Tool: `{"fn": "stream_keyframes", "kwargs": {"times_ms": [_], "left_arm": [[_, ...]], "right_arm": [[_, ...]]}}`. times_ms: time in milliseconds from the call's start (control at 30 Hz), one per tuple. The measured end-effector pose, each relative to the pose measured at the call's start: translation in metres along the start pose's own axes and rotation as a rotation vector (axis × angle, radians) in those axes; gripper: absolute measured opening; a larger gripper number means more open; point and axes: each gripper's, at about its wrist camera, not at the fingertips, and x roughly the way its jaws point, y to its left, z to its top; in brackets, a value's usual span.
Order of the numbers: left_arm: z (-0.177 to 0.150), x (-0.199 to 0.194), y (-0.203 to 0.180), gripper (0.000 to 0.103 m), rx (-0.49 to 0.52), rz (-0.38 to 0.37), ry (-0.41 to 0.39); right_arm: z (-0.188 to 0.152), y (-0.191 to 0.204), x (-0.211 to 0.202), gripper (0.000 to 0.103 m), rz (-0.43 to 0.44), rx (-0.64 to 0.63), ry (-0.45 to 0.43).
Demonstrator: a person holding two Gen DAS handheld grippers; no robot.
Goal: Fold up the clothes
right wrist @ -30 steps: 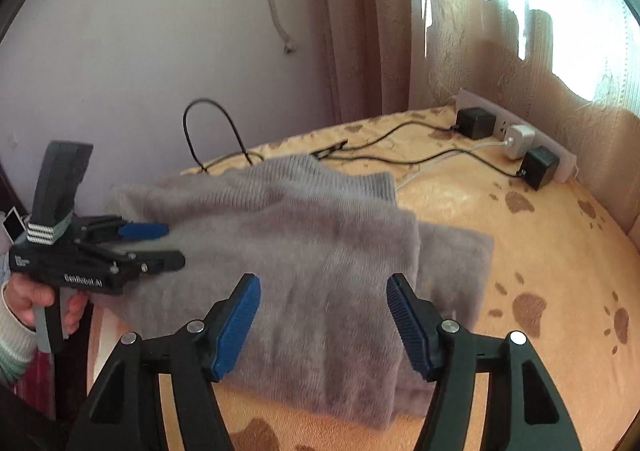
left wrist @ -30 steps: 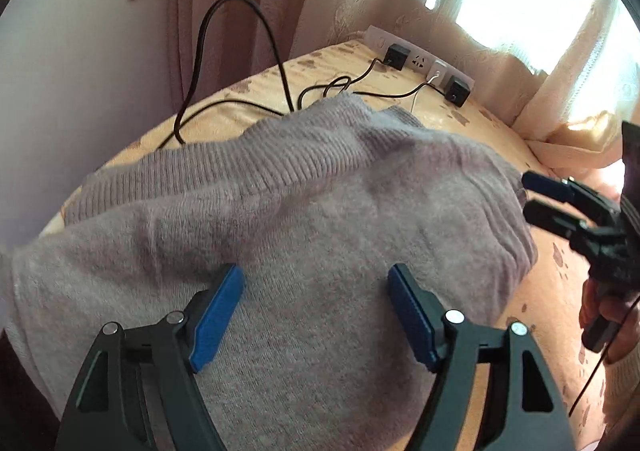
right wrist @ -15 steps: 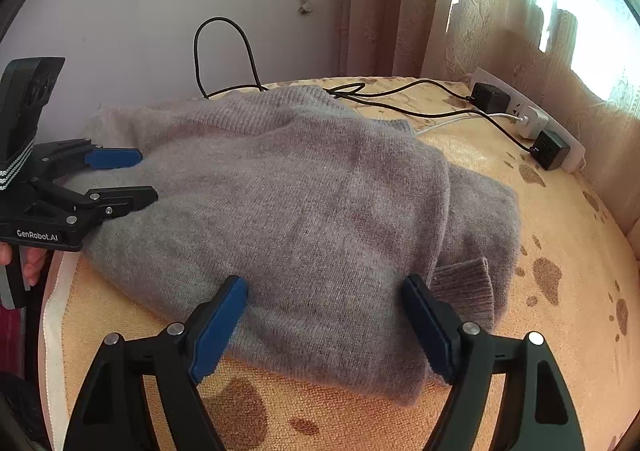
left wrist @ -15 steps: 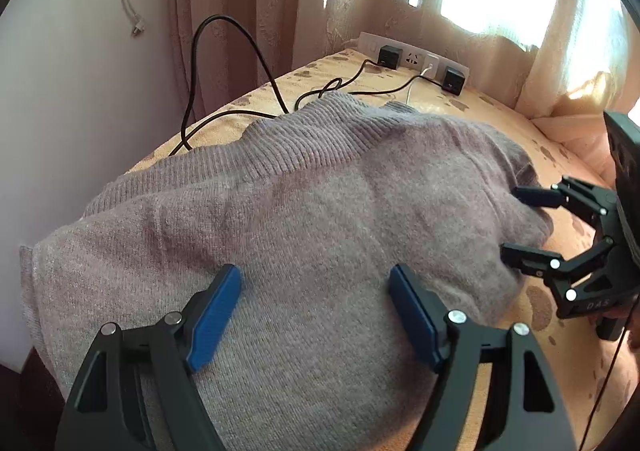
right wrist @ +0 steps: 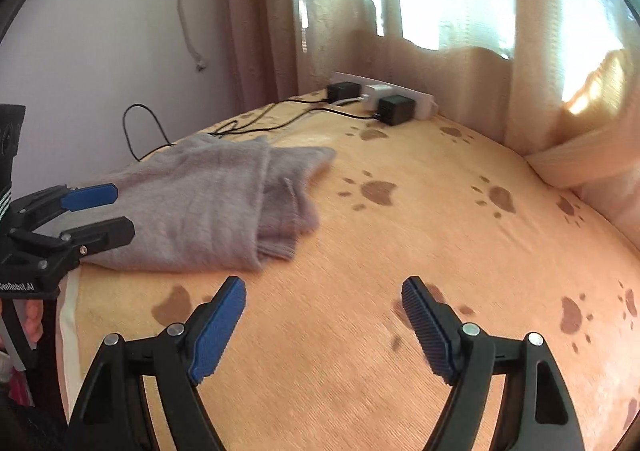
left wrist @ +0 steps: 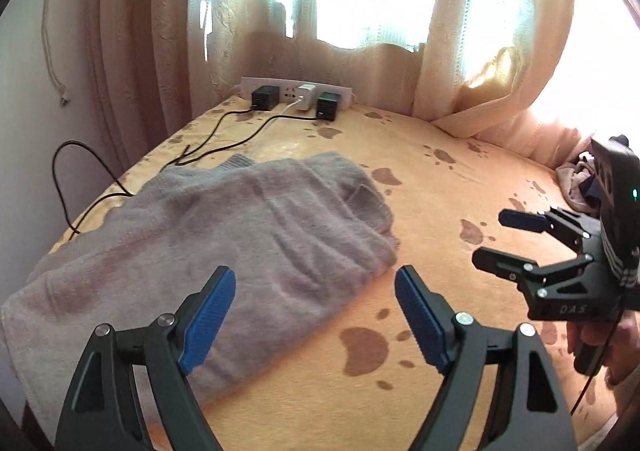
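Grey sweater [left wrist: 224,235] folded, lying on orange paw-print bedspread [left wrist: 440,203] near wall-side edge. Left gripper [left wrist: 316,315] spread wide, empty, above sweater's near corner (contact not discernible). Right gripper [right wrist: 324,327] likewise spread, empty, over bare bedspread beside sweater. Power strip [left wrist: 296,91] by curtain [left wrist: 160,31], cables trailing.

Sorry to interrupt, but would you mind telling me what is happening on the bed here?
A person is folding clothes with a handheld claw in each hand. A grey sweater lies folded on the orange paw-print blanket. Both the left claw and the right claw are open and hold nothing, hovering over the blanket beside the sweater. A power strip sits by the curtain.
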Motion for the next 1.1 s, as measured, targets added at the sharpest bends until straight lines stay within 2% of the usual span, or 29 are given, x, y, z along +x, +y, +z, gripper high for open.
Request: {"fn": "stream_keyframes", "kwargs": {"times_ms": [167, 400, 600, 733, 867, 1000, 1100], "left_arm": [[0.009, 0.018, -0.044, 0.086, -0.018, -0.092, 0.033], [0.022, 0.043, -0.114, 0.086, 0.094, -0.109, 0.033], [0.027, 0.075, -0.161, 0.089, 0.169, -0.061, 0.067], [0.023, 0.084, -0.184, 0.103, 0.241, 0.030, 0.051], [0.020, 0.082, -0.188, 0.103, 0.267, 0.085, 0.036], [0.020, 0.071, -0.162, 0.103, 0.168, 0.102, 0.047], [0.019, 0.054, -0.132, 0.103, 0.096, 0.171, 0.022]], "right_arm": [[-0.040, -0.056, -0.042, 0.083, -0.109, 0.155, -0.008], [-0.090, -0.124, -0.091, 0.083, -0.226, 0.362, -0.028], [-0.115, -0.156, -0.110, 0.083, -0.298, 0.467, -0.029], [-0.127, -0.169, -0.114, 0.083, -0.331, 0.514, -0.027], [-0.132, -0.172, -0.115, 0.083, -0.333, 0.532, -0.027], [-0.124, -0.167, -0.111, 0.083, -0.298, 0.529, -0.034], [-0.110, -0.152, -0.108, 0.083, -0.257, 0.503, -0.049]]}}
